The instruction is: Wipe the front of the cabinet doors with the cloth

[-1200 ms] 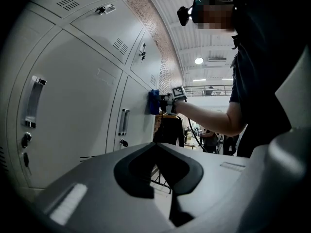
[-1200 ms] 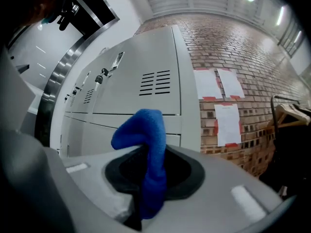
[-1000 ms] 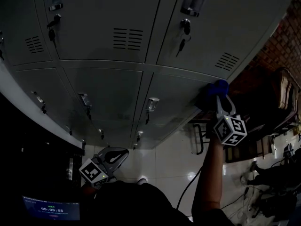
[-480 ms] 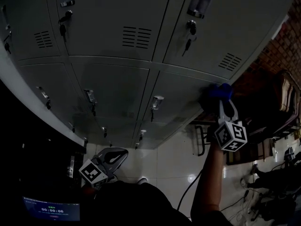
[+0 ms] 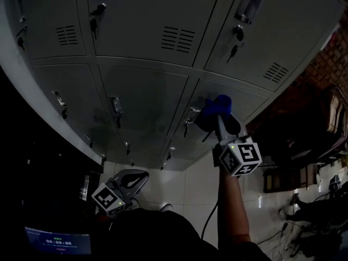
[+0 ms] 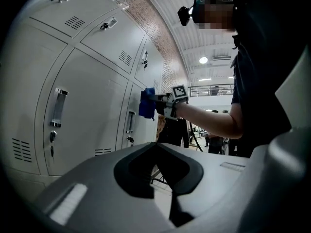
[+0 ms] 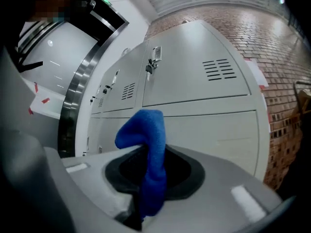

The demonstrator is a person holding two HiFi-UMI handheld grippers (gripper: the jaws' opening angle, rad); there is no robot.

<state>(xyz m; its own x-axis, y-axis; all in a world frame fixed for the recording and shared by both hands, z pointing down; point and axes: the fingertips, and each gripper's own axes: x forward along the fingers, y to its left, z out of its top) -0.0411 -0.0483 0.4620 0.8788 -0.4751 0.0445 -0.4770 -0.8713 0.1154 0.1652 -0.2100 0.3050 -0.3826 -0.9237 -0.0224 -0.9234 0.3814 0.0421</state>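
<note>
A bank of grey metal cabinet doors (image 5: 147, 97) fills the head view. My right gripper (image 5: 219, 113) is shut on a blue cloth (image 5: 216, 109) and holds it against the lower right door (image 5: 239, 99), close to that door's handle (image 5: 191, 116). In the right gripper view the blue cloth (image 7: 149, 154) stands up between the jaws, with the doors (image 7: 204, 96) behind it. The left gripper view shows the cloth (image 6: 146, 103) pressed on a door from the side. My left gripper (image 5: 133, 179) hangs low near the floor, shut with nothing in it.
A brick wall (image 5: 326, 53) borders the cabinets on the right. Furniture (image 5: 331, 113) and cables (image 5: 293, 222) lie at the right on the pale tiled floor (image 5: 190, 184). A small screen (image 5: 57, 240) glows at the lower left. Door handles and keys stick out from the doors.
My right gripper has slid the blue cloth leftward along the lower right door, from its right edge toward the handle. The left gripper has stayed put.
</note>
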